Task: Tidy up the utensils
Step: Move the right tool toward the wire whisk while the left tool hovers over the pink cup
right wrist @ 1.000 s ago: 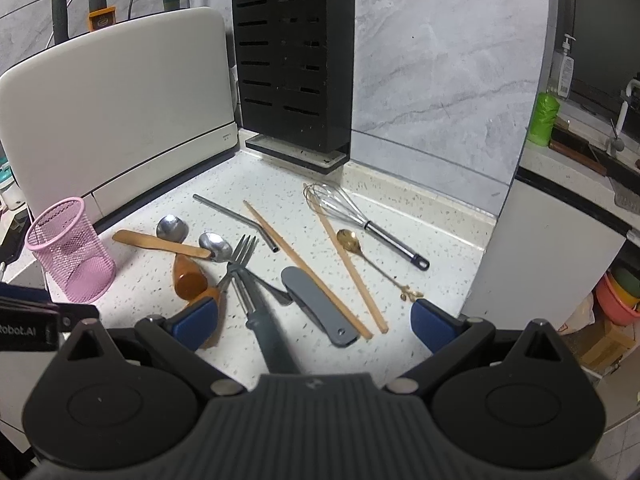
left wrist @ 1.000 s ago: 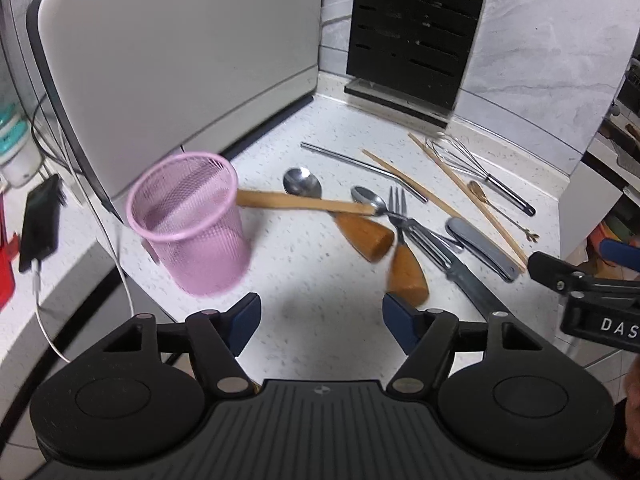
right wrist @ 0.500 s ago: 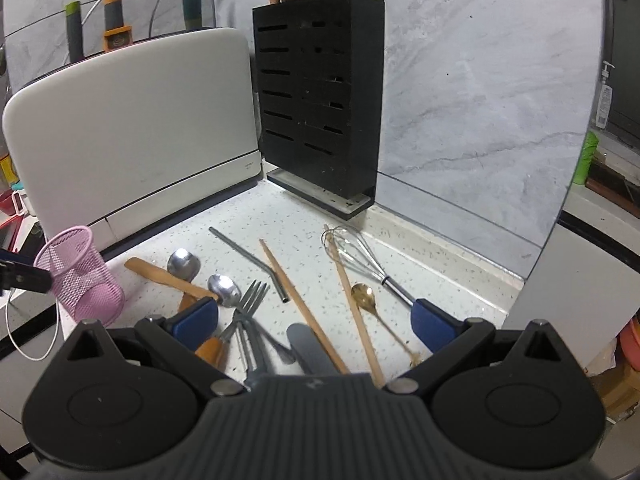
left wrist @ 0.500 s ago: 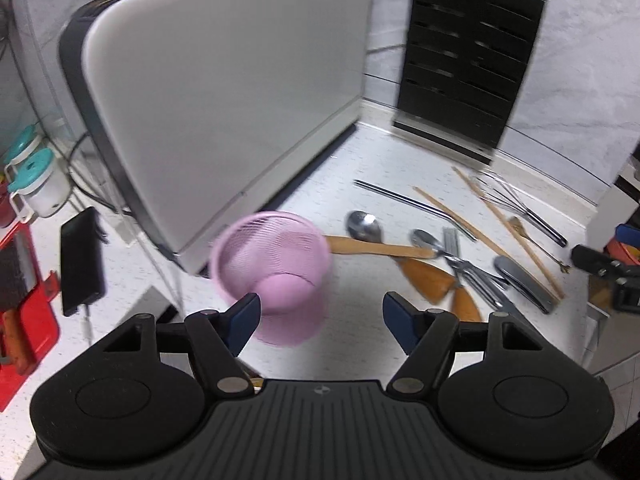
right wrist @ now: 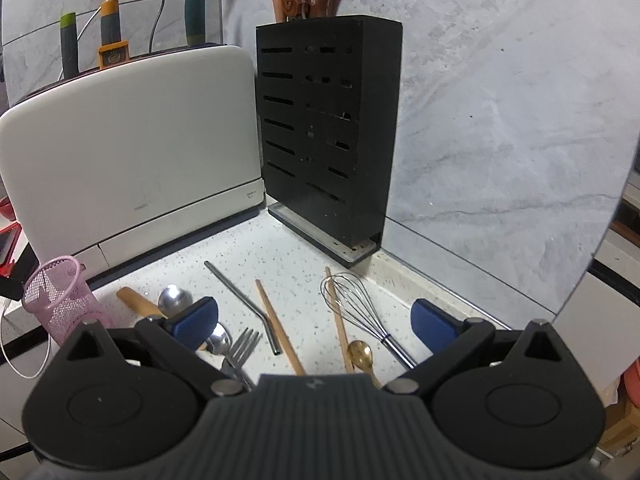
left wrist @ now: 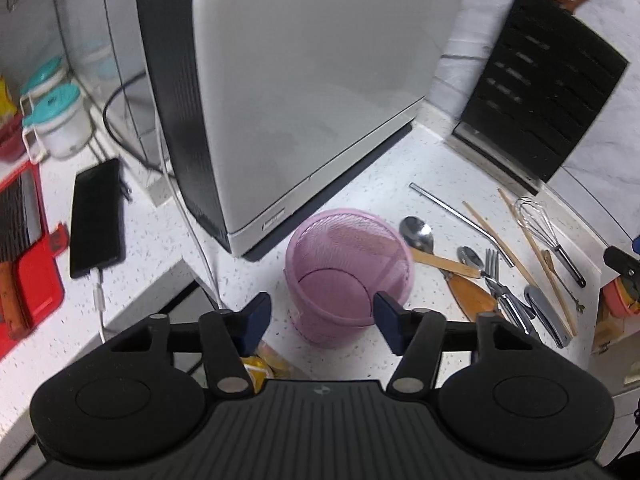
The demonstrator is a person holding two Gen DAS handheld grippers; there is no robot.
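A pink mesh cup stands upright and empty on the speckled counter, also at the left of the right wrist view. My left gripper is open, its blue pads level with the cup's near side. Utensils lie loose to the cup's right: a wooden spatula, spoons, a fork, a bent metal straw, chopsticks, a whisk and a gold spoon. My right gripper is open and empty above them.
A large white appliance stands behind the cup. A black slotted knife block stands at the back corner. A phone on a cable and a red board lie left. The counter edge drops off near the cup.
My left gripper has swung left and forward until the pink cup sits between its pads. My right gripper has risen and tilted up, closer over the utensils.
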